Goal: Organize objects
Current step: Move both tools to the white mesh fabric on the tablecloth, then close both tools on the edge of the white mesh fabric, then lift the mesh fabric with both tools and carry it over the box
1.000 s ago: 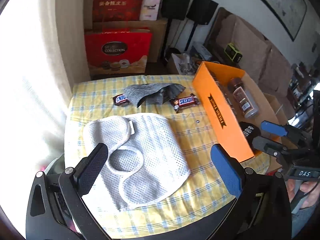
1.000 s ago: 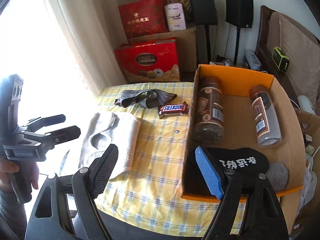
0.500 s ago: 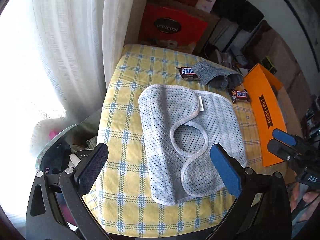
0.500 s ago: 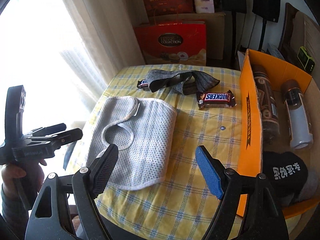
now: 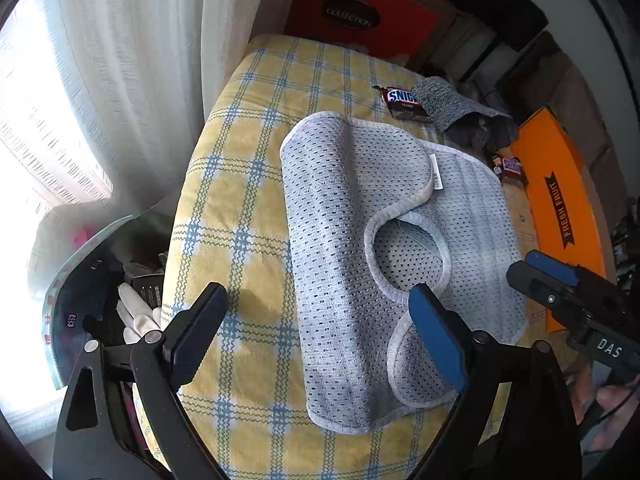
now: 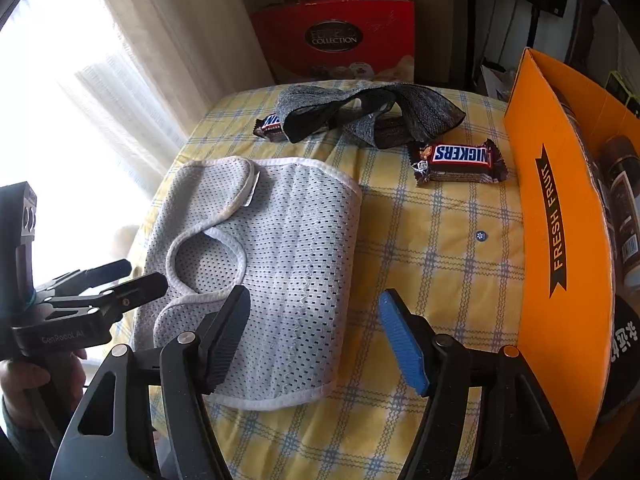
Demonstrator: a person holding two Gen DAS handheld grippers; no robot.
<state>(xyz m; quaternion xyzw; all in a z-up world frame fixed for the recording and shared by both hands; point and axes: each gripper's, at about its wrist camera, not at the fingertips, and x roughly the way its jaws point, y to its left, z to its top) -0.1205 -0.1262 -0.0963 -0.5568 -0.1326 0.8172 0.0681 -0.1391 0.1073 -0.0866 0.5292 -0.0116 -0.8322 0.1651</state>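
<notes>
On the yellow checked tablecloth (image 6: 440,280) a pale grey mesh vest (image 6: 288,256), edged in white, is laid flat. Above its near edge the left gripper (image 5: 320,328) and right gripper (image 6: 316,336) are held, jaws apart but just narrowed, nothing clamped between them.

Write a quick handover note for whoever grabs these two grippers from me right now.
Left hand-held gripper: empty, jaws just been closing, over the near left edge of the mesh vest.
Right hand-held gripper: empty, also just closing, over the vest's near right edge.
On the checked cloth: vest lying flat, grey fabric piece, two Snickers bars.
Done: bottles and a black cap are in the orange box.
Left: vest, grey fabric and both bars are probably to be boxed.
</notes>
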